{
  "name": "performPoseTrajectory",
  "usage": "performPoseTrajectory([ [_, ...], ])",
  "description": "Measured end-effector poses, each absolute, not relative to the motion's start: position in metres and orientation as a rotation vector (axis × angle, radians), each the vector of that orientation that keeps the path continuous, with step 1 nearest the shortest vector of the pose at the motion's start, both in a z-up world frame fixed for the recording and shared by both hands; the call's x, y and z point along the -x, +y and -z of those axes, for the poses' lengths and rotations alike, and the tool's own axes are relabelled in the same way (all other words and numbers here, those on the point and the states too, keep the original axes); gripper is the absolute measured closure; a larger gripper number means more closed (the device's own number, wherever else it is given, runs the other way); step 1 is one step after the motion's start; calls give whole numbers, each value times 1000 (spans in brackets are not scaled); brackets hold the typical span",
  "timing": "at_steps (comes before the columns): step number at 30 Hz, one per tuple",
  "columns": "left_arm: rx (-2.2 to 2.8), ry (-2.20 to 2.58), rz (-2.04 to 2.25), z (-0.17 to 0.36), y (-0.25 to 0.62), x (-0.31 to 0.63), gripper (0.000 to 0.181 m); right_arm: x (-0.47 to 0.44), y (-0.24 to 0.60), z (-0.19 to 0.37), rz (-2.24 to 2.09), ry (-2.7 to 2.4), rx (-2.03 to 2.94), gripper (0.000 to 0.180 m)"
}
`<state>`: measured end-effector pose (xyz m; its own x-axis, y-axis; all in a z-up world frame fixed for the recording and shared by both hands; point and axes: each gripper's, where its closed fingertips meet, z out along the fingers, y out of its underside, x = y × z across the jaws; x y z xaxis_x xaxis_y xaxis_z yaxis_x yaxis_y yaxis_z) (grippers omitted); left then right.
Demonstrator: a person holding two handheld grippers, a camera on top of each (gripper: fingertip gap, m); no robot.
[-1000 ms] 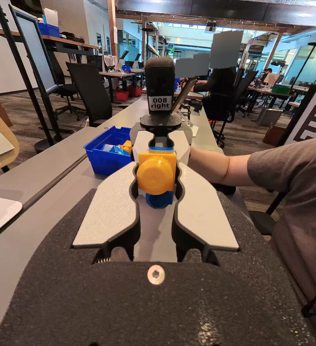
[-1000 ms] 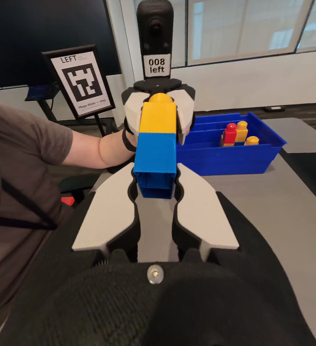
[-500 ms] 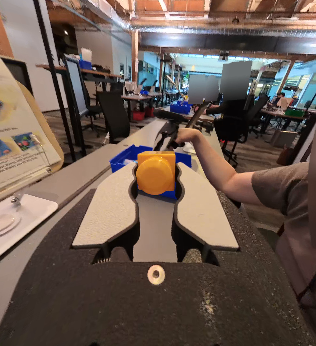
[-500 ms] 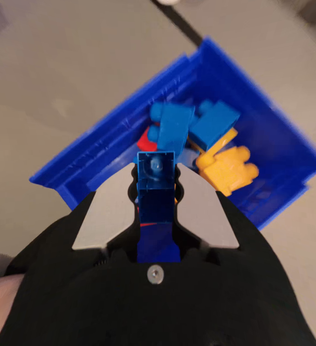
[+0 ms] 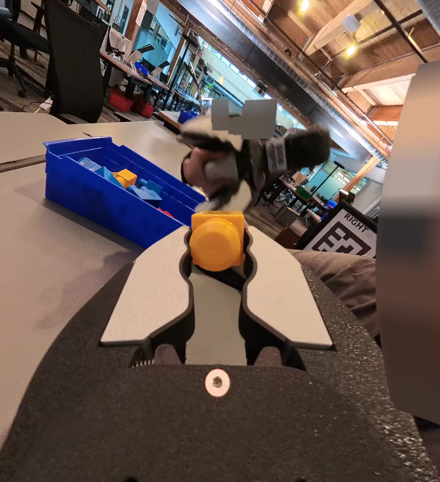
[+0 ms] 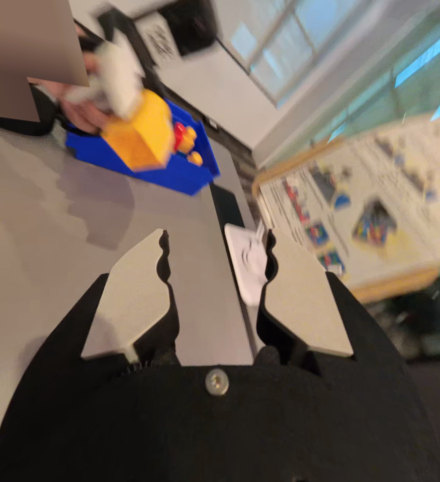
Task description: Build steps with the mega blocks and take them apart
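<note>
My left gripper [image 5: 216,232] is shut on a yellow block [image 5: 216,238], its stud facing the camera, held above the grey table. A blue bin [image 5: 104,193] to its left holds several blue, yellow and red blocks. My right gripper [image 6: 216,236] is open and empty over the table; it shows blurred in the left wrist view [image 5: 229,172], above the bin's right end. In the right wrist view the left gripper holds the yellow block [image 6: 140,138] in front of a second blue bin [image 6: 177,174] with red and yellow blocks.
A grey table [image 5: 44,273] carries both bins. A white flat stand base [image 6: 247,260] and an illustrated board [image 6: 357,208] stand at the table's far side. A marker sign [image 5: 344,238] stands to the right. The person's sleeve [image 5: 344,281] is close by.
The right gripper let go of the blue block over the bin, opened, and swung away. The left gripper kept the yellow block and tilted, turning toward the bin.
</note>
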<state>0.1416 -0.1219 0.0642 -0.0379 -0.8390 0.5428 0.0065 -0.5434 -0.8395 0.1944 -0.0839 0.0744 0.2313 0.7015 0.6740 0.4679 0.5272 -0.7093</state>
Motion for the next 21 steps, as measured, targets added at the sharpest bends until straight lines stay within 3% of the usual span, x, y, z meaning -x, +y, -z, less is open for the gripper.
performPoseTrajectory([
  [4, 1581, 854, 1709, -65, -126, -148, 144, -132, -113, -53, -118, -1451, 935, 108],
  [7, 1568, 859, 1693, -66, -127, -149, 143, -126, -119, -60, -157, -1385, 892, 139],
  [9, 1548, 876, 1634, -71, -122, -143, 140, -138, -116, -69, -185, -1382, 927, 143],
  [14, 1500, 820, 1241, -105, -92, -86, 135, -251, -65, -85, -179, -1319, 1365, 143],
  [21, 1663, 618, 764, -117, -53, 16, 131, -426, -29, 39, -312, -1140, 2215, 143],
])
